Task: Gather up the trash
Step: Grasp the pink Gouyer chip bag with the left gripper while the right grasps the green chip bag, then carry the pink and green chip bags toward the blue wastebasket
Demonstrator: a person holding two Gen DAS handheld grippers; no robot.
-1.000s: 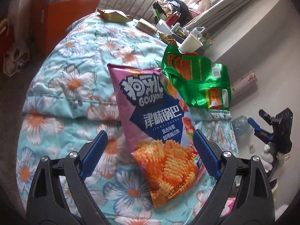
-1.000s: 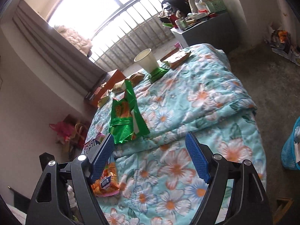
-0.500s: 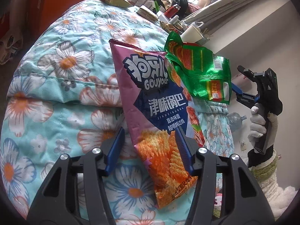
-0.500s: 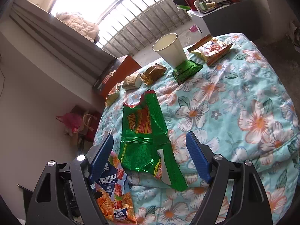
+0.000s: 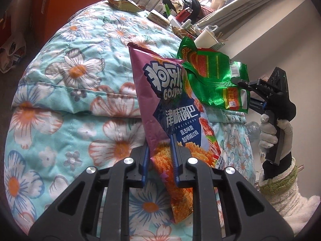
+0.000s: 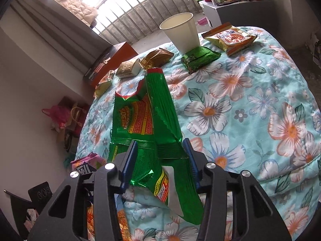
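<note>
Fingers point(image 5: 144, 161) pinching purple snack bag point(image 5: 170, 108), right gripper point(image 6: 160, 163) straddling green bag point(image 6: 144, 132)

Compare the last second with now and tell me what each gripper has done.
The left gripper closed from wide open onto the purple snack bag, pinching its lower part. The right gripper advanced over the quilt to the green snack bag and narrowed around its near end; a firm grip isn't certain. The paper cup and small wrappers beyond stayed put.
</note>
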